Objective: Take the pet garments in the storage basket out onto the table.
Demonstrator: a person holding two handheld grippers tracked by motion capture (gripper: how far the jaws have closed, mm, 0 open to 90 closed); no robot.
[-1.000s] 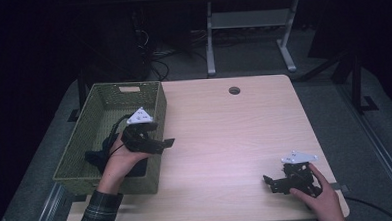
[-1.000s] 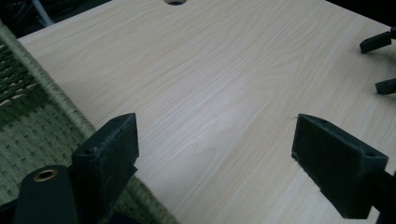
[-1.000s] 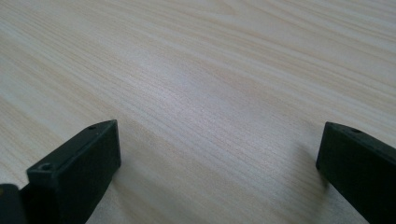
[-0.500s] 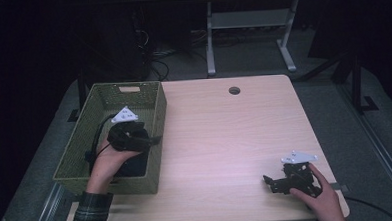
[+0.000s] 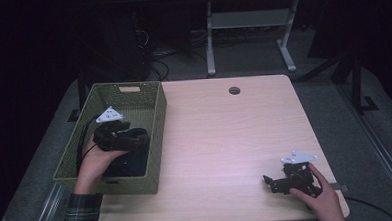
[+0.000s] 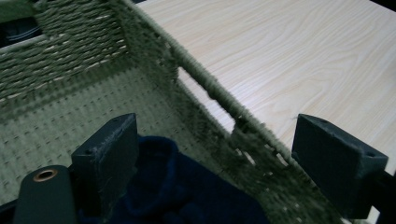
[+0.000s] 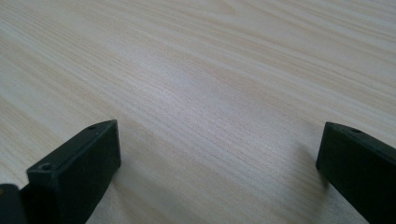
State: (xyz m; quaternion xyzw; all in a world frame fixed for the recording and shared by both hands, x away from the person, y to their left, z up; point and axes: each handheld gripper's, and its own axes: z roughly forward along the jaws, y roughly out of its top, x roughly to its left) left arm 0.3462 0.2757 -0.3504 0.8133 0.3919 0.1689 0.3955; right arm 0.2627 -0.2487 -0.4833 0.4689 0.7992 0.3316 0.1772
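Left gripper (image 5: 135,136) hangs over the woven basket (image 5: 157,123) at the table's (image 5: 225,134) left edge, jaws spread wide with nothing between them. In the left gripper view they straddle the basket's right wall, one jaw inside, one out over the wood. Dark blue cloth (image 6: 187,196) lies on the basket floor by its near end, just beside the inner jaw; the frame's bottom cuts it off, and from the high view it's only a dark patch. Compared with a second ago, that gripper has moved left from the right wall into the basket. Right gripper (image 5: 272,181) rests near the table's near right corner, unmoved, jaws wide apart over bare wood. No readable writing anywhere.
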